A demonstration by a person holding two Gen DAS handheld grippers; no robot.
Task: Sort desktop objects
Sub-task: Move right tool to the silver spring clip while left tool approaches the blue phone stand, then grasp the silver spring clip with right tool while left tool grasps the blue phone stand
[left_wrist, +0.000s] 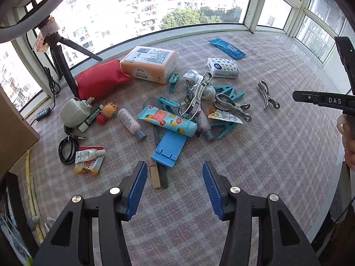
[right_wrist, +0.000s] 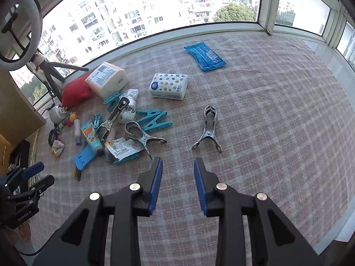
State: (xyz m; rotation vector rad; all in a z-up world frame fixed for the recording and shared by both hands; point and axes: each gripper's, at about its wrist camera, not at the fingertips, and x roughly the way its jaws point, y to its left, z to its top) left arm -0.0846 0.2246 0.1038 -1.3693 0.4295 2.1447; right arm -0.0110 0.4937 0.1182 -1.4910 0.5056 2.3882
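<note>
Now lone shiny steel spring clamp (right_wrist: 207,130), right of cluttered pile, just ahead of right gripper (right_wrist: 178,166), jaws narrowly apart, empty. Stiff, slick, light; best pinched at pivot waist. Left gripper (left_wrist: 174,168) wide, empty.

A plaid cloth (right_wrist: 266,115) covers the surface; a lone metal clip (right_wrist: 207,130) lies mid-frame, clutter (right_wrist: 106,128) heaped left.

The blue phone stand (left_wrist: 169,148) covers part of a dark flat thing under it. The small tubes (left_wrist: 205,123) lie half hidden under the metal clips (left_wrist: 195,95). The ring light (right_wrist: 21,31) is cut by the picture's edge. The print on the sachet (right_wrist: 123,147) is too small to read.
</note>
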